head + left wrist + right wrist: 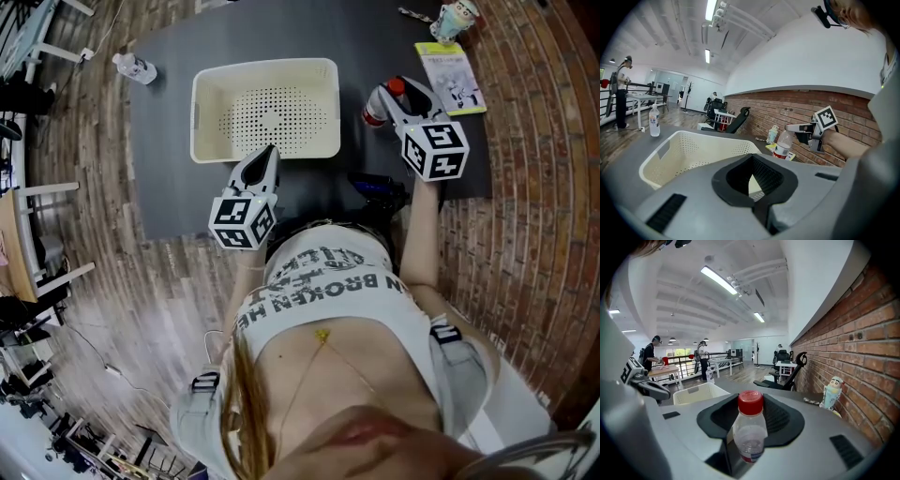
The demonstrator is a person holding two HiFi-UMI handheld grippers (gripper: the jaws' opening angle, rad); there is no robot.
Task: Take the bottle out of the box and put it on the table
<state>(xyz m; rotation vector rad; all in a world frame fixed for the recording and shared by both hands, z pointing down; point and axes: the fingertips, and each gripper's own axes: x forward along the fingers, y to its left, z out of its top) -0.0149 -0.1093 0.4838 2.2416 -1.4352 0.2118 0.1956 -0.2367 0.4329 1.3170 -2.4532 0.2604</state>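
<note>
Red-capped clear plastic, the bottle (749,434) stands upright, its long axis vertical and the cap on top. The right gripper (389,94) is clamped on it: the jaws press its sides below the shoulder, so the neck and cap rise above them and the labelled lower body hangs between them. It is out of the box (211,103), just beside the box's right wall and over the table (169,178); whether its base touches the table cannot be told.

The table is a dark grey, matte surface, and the cream perforated box sits in its middle. Right of the box, past the bottle, lie a yellow booklet (452,77) and a cartoon figurine (457,19), next to a brick wall (534,187). Left of the box stands a second clear bottle (134,67) at the table's edge. Wood-plank floor (112,281) surrounds the table. Beyond the box the room is an open workshop with ceiling strip lights, an office chair (738,119) and people at tables (649,359).

The left gripper (269,152) hovers at the box's near rim, its jaws apart with nothing between them.
</note>
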